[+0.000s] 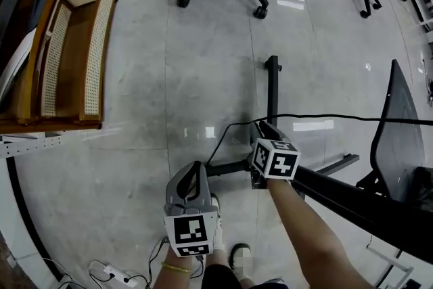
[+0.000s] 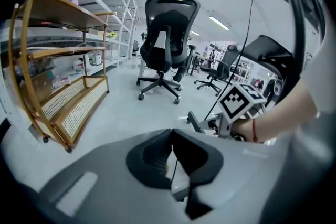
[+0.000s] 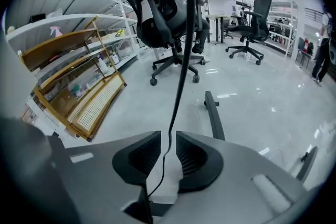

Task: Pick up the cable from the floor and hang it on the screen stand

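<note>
The cable [image 1: 325, 116] is mostly off the floor [image 1: 155, 78]. It is nipped in the right claw [image 1: 268, 128] just above the base of the screen stand [image 1: 272, 93]. From there one span runs nearly straight past the stand and out of frame, and a short loop drops back to the left claw [image 1: 197, 167], held just short of the stand's base. In the right gripper view the jaws are seen almost together w/ the thin black cable pinched btw. them. In the left gripper view the jaws are shut tip to tip, and the thin dark line btw. them is prob. the same cable, since the head view's loop ends at that claw. The step in hand is judged to be the lift & drape onto the stand. Both pinches should be held firm, as so thin a cable is likely to slide through the pads. The straight span looks short of slack, so it should not be yanked; length is better fed from the loop on the left side. The loop should be raised clear above the stand's bar, laid over it, and let go only once its weight is taken by the stand, one claw at a time. The hanging spot itself isn't clearly shown, so it should be found before anything is released.
</note>
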Action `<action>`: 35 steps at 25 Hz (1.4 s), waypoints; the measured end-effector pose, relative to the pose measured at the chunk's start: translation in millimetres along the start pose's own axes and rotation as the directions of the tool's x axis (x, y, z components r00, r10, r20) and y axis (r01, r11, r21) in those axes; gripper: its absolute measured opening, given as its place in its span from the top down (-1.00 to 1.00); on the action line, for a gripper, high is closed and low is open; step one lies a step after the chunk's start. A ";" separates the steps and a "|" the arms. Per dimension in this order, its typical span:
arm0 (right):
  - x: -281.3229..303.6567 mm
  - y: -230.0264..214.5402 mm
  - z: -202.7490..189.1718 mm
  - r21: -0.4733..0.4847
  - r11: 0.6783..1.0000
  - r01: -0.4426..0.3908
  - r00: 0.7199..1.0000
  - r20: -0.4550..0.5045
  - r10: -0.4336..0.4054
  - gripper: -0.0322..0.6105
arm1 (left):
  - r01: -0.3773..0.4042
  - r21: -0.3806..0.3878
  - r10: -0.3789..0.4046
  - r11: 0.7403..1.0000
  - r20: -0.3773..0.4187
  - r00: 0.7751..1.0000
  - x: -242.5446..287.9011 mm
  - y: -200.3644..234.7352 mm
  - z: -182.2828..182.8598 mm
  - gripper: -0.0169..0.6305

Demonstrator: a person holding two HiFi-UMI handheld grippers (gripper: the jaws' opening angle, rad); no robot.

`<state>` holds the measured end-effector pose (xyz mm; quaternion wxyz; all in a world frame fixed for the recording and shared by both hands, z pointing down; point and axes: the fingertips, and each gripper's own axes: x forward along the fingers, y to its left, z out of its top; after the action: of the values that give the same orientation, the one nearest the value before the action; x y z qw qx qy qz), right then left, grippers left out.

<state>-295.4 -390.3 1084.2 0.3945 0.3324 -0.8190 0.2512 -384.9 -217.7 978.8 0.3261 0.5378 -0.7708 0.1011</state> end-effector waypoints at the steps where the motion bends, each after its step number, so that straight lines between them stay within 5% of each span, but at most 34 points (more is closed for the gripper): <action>1: 4.1 0.0 -0.2 -0.012 1.000 0.011 1.000 -0.004 -0.011 0.65 | -0.001 -0.009 0.001 1.000 -0.005 1.000 0.2 2.0 -3.4 0.92; 4: 10.9 0.6 3.9 -0.054 0.998 0.038 0.999 0.002 -0.037 0.83 | -0.012 -0.018 0.011 1.000 -0.011 1.000 1.6 7.6 -10.4 0.92; 16: -59.1 71.8 -11.8 -0.124 0.987 -0.105 0.994 0.008 0.106 0.86 | -0.046 -0.018 0.046 0.999 0.014 0.999 -38.0 15.0 23.7 0.92; 23: -182.9 108.5 -35.7 -0.080 0.979 -0.190 0.981 0.015 0.191 0.86 | -0.047 -0.049 0.048 0.998 0.028 0.998 -125.2 -28.9 43.8 0.92; 35: -413.7 130.1 -43.6 -0.143 0.946 -0.291 0.946 0.102 0.306 0.86 | 0.036 0.041 -0.040 0.999 0.080 0.996 -279.5 -153.9 88.8 0.92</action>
<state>-177.7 -132.6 753.0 0.3208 0.1936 -0.8969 0.2350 -223.8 -111.1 709.8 0.2857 0.5624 -0.7710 0.0881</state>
